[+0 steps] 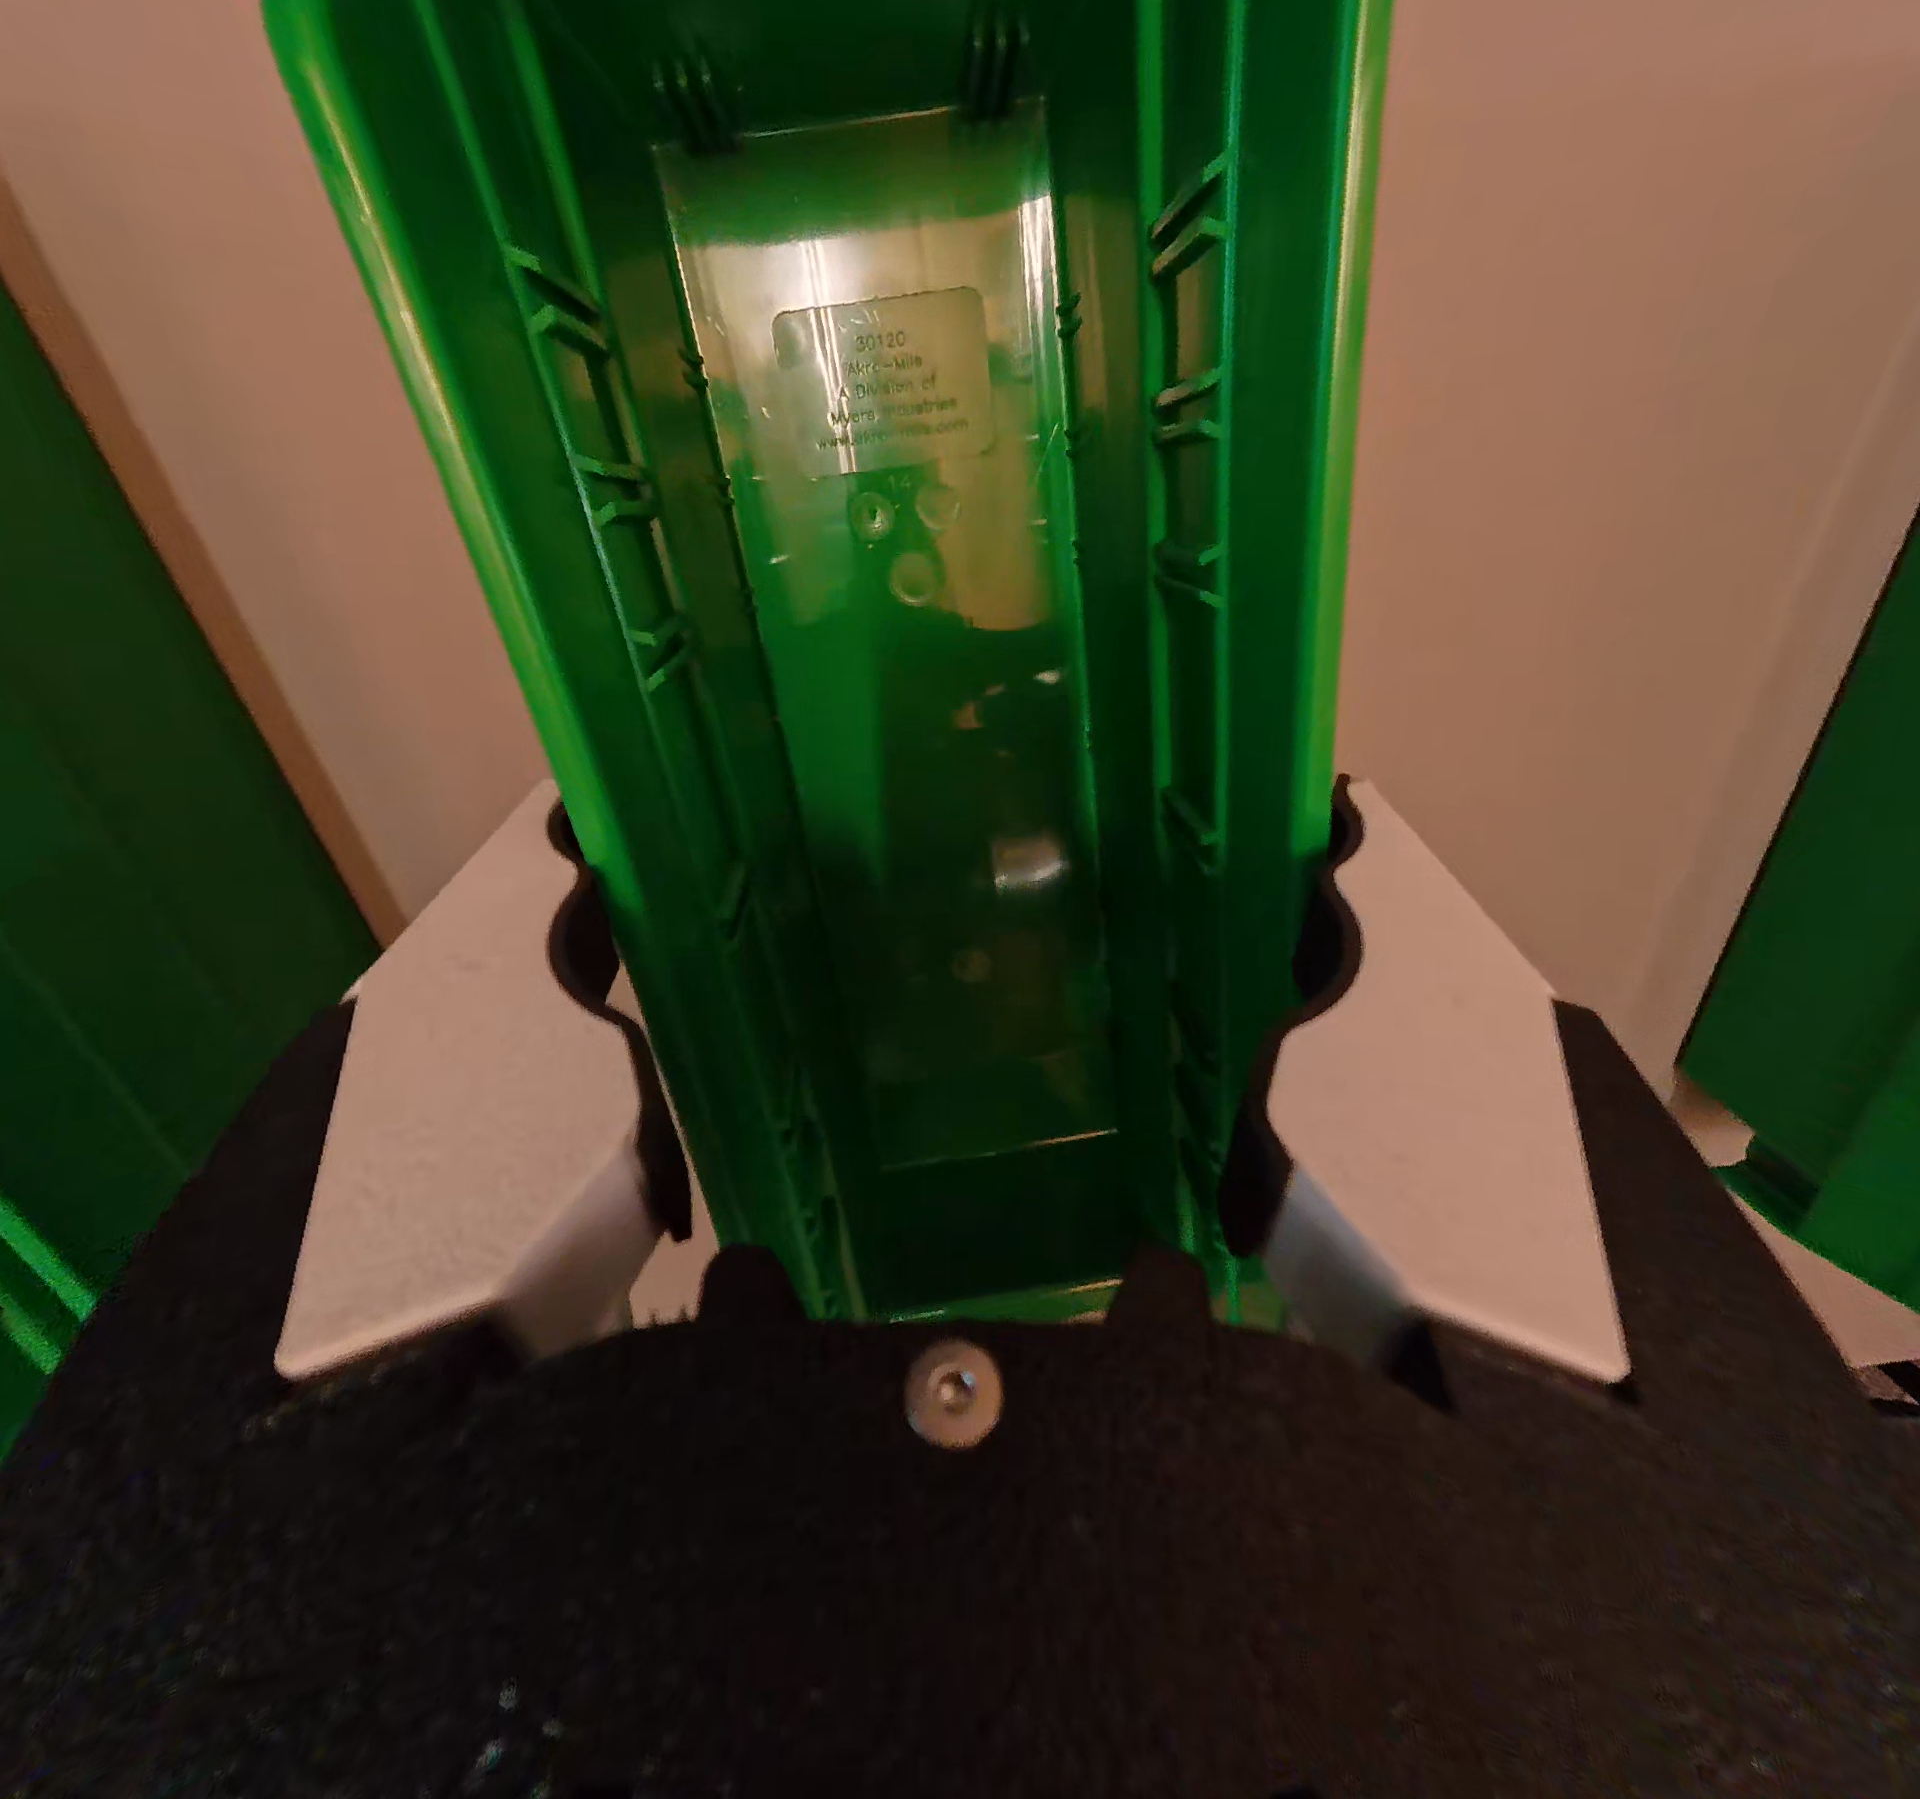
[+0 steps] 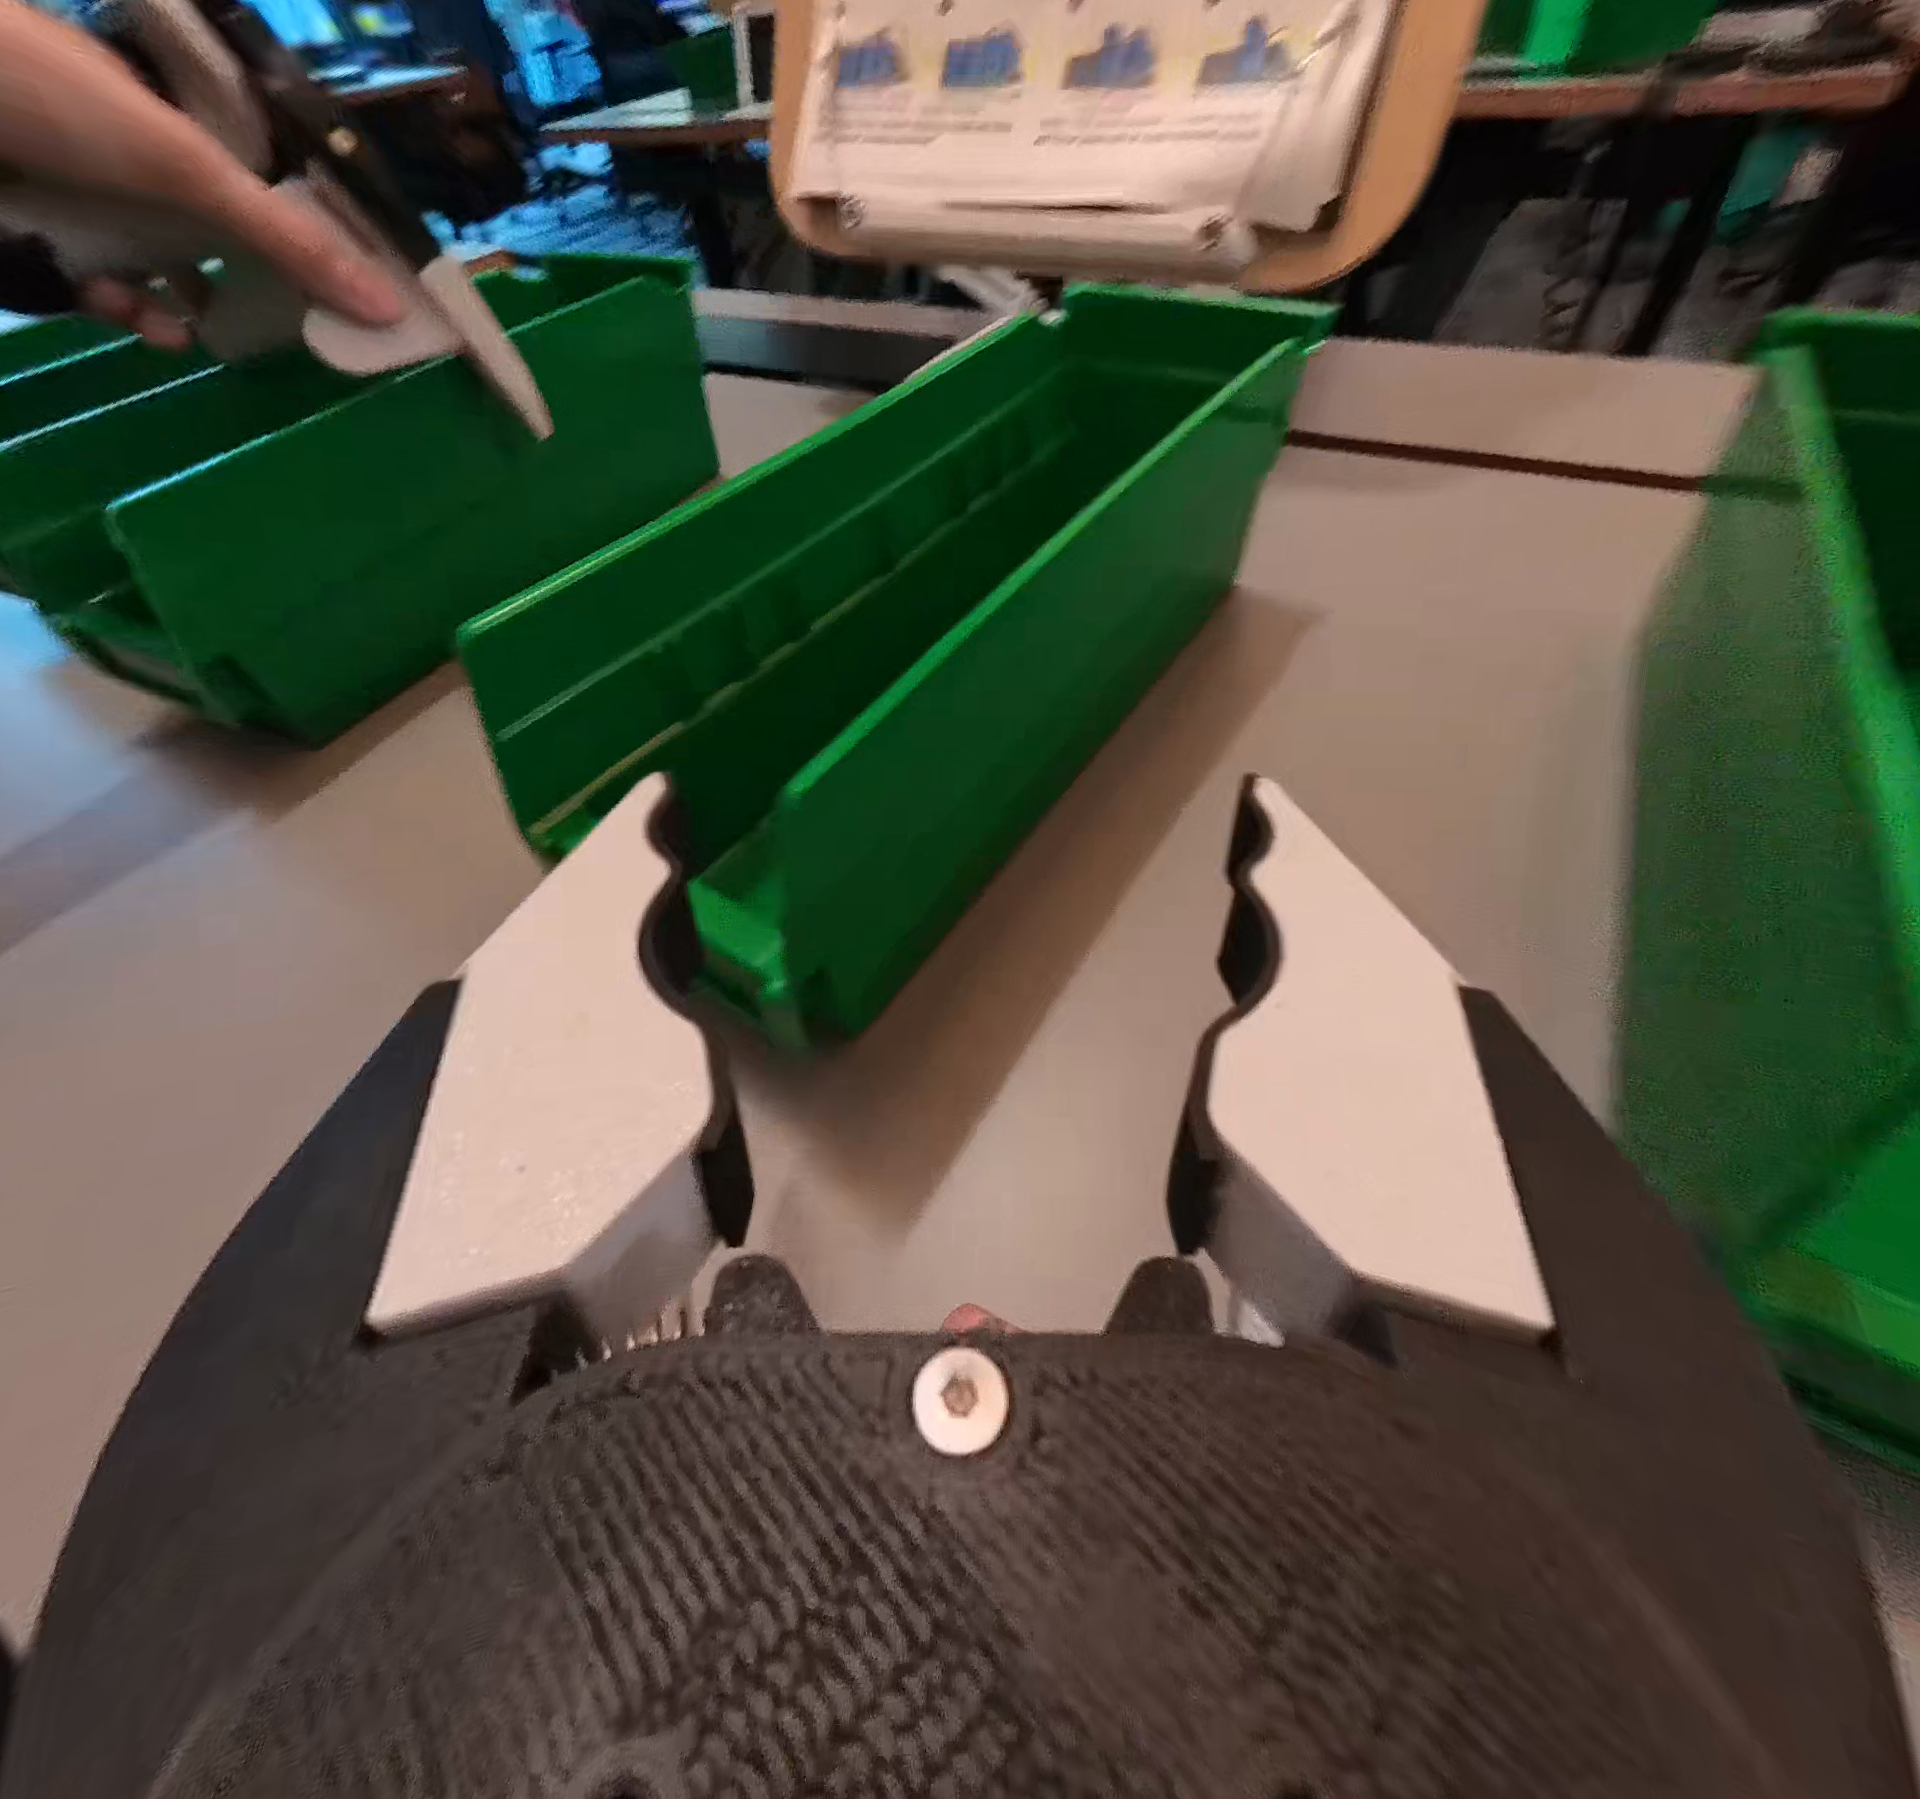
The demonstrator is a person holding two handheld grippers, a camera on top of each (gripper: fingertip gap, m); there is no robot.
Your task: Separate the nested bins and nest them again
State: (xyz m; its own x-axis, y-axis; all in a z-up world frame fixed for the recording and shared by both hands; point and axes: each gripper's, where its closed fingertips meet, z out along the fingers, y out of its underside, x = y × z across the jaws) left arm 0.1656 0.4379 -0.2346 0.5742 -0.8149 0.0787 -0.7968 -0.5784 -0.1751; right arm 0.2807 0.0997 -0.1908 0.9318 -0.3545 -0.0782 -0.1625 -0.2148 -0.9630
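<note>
The left gripper [image 1: 956,1011] has its two pale fingers [image 1: 488,1074] closed in from either side on a green bin [image 1: 914,606], the dark scalloped pads pressing its outer walls. Seen from the right wrist view, this same left gripper [image 2: 457,347] is tilted downward, a person's hand [image 2: 135,191] wrapped around its handle. The right gripper [image 2: 956,928] holds nothing: its jaws stand wide apart, fingers [image 2: 561,1074] angled forward and slightly down
</note>
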